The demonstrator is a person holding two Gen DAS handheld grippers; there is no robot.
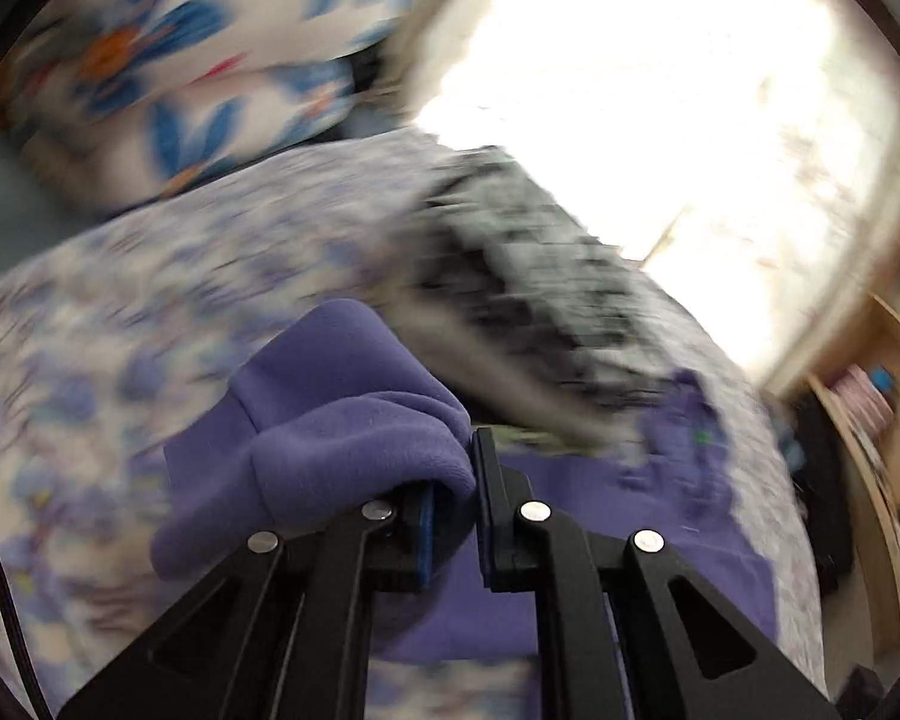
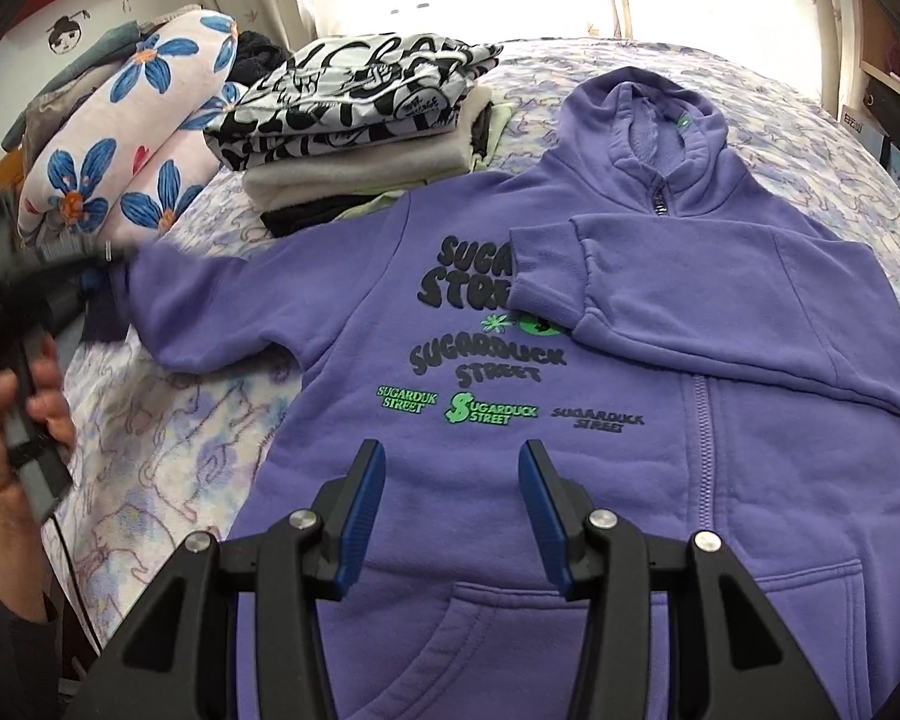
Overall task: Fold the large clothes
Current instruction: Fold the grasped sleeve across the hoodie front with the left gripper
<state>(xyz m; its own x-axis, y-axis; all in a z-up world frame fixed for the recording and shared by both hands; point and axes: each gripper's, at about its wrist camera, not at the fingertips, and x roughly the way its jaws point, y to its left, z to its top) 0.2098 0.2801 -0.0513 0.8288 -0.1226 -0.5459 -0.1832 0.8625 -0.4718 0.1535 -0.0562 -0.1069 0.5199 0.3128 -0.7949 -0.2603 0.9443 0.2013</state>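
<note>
The purple hoodie (image 2: 570, 420) lies flat on the bed (image 2: 180, 450), one sleeve already folded across; the left tool (image 1: 456, 480) is clenched on the other sleeve's cuff (image 1: 342, 420), which next needs carrying across the chest, while the right tool (image 2: 450, 498) hovers released

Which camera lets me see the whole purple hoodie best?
The right wrist view: the purple hoodie lies spread on the bed, lettering sharp, one sleeve folded across. The left wrist view is blurred and shows only the sleeve cuff pinched in the left gripper.
</note>
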